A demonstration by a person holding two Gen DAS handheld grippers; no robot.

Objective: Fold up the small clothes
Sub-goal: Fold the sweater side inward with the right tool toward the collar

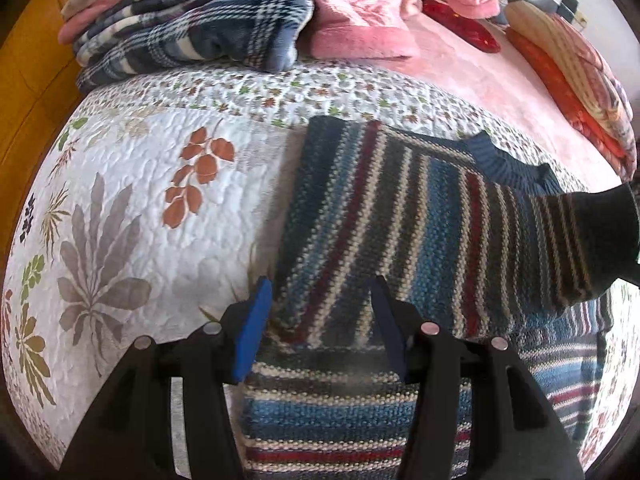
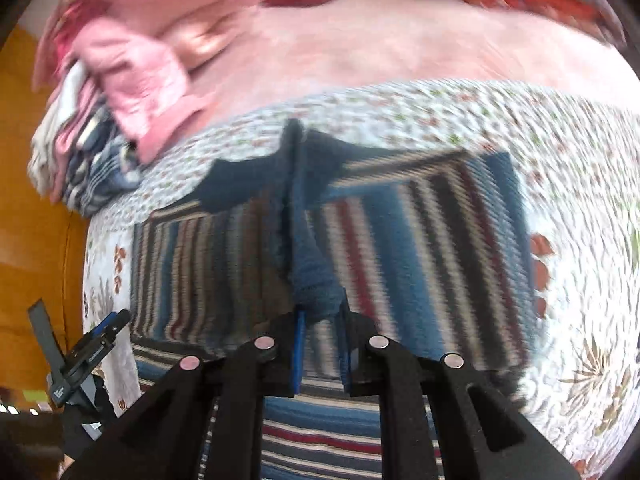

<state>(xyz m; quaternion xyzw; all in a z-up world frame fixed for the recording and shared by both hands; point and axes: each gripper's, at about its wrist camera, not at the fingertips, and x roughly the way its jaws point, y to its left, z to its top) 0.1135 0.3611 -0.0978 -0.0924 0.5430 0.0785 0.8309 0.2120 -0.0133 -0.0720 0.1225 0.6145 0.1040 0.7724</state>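
Observation:
A striped knit sweater (image 1: 400, 208) in blue, red and cream lies on a white floral quilt (image 1: 140, 200). My left gripper (image 1: 320, 312) is open, its blue fingers straddling the sweater's near left edge. In the right wrist view the sweater (image 2: 420, 248) is blurred. My right gripper (image 2: 322, 340) is shut on its blue ribbed edge (image 2: 320, 296), which rises folded above the body. At the right edge of the left wrist view a dark shape (image 1: 616, 232) holds up part of the sweater. The left gripper (image 2: 96, 340) also shows at lower left.
A pile of clothes sits at the quilt's far end: a blue plaid fleece (image 1: 192, 28) and a pink garment (image 1: 352, 12). A pink sheet (image 1: 480, 92) and orange patterned pillows (image 1: 572, 80) lie beyond. Orange floor (image 1: 24, 60) runs along the bed's left side.

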